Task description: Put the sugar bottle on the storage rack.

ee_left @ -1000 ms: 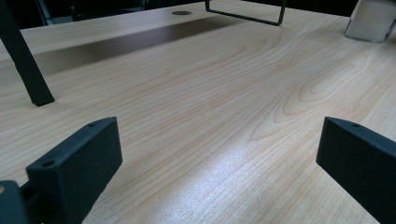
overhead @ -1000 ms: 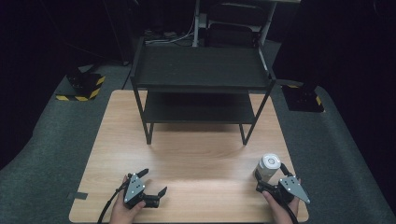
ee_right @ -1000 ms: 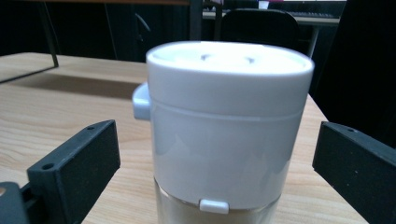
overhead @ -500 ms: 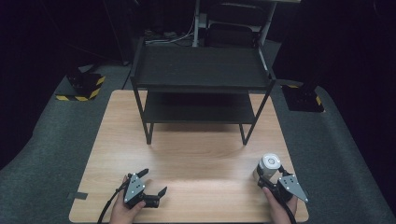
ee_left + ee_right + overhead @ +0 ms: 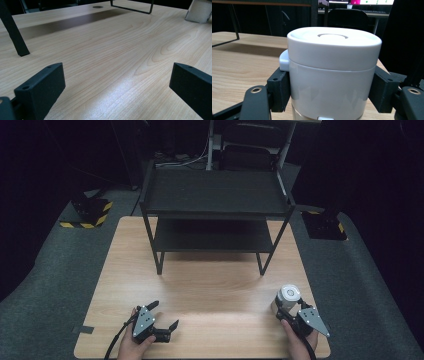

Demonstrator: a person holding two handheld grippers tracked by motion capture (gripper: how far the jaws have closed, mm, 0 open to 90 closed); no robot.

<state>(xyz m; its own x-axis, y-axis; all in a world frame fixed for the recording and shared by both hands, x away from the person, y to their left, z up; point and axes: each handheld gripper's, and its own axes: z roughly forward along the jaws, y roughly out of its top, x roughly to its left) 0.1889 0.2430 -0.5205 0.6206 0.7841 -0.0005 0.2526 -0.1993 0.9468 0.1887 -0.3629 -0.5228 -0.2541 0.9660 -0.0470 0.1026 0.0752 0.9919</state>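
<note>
A white lidded tumbler (image 5: 288, 296) stands upright near the table's right front corner. My right gripper (image 5: 284, 309) has just been closing around it. In the right gripper view both black pads (image 5: 279, 90) press on the sides of the tumbler (image 5: 332, 65) just below its lid. My left gripper (image 5: 165, 315) lies on the table at the front left, held by a hand, its jaws wide apart. In the left gripper view bare wood lies in the gap of that gripper (image 5: 117, 85), and the tumbler (image 5: 198, 11) shows far off at the top right.
A black two-tier metal rack (image 5: 215, 195) stands on the far half of the wooden table (image 5: 215, 285), its legs at about mid-table. Grey carpet surrounds the table, and a dark chair stands behind the rack.
The right gripper's jaws have come together onto the white tumbler, which stood between them a second ago. Neither hand has shifted, and the left gripper looks the same.
</note>
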